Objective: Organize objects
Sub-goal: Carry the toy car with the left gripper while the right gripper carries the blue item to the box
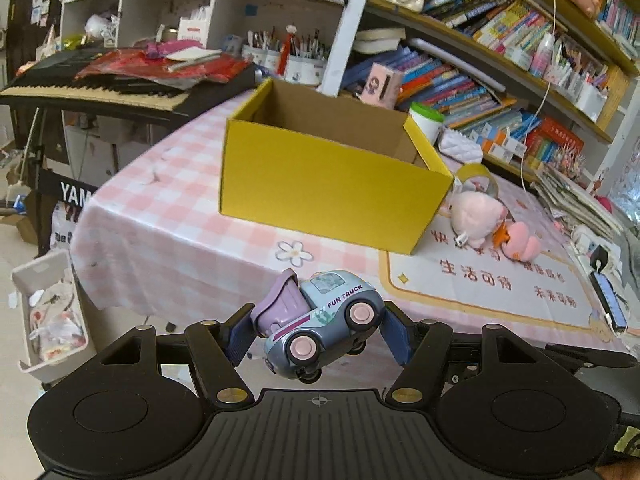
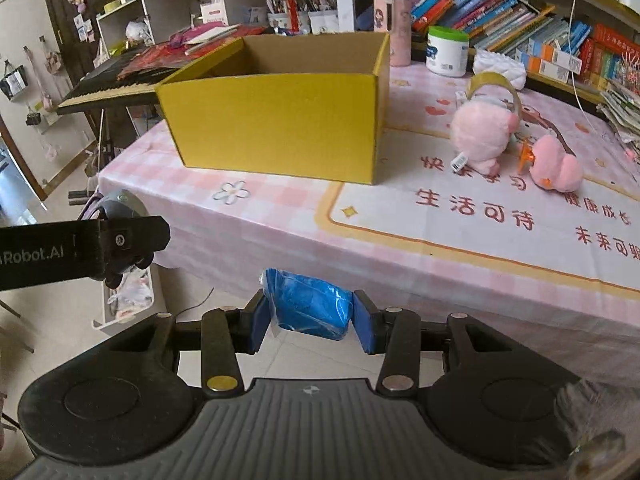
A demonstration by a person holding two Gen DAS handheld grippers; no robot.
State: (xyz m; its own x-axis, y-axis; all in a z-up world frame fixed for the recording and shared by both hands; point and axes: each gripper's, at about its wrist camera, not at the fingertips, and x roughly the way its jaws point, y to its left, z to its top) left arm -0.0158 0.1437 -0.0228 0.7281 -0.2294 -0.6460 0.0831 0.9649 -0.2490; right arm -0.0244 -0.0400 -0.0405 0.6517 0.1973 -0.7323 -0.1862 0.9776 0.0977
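Left tongs (image 1: 316, 330) pinch 1 toy truck (image 1: 320, 320), right tongs (image 2: 312, 320) 1 blue bundle (image 2: 310, 308); 1 yellow box (image 1: 332, 184).

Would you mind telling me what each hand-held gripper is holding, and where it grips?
The left hand-held gripper clamps the toy truck at its front and rear ends. The right hand-held gripper squeezes the blue wrapped bundle by its sides.

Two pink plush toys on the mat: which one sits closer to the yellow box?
The larger pink plush, under the tape roll; the smaller plush lies farther right of the yellow box.
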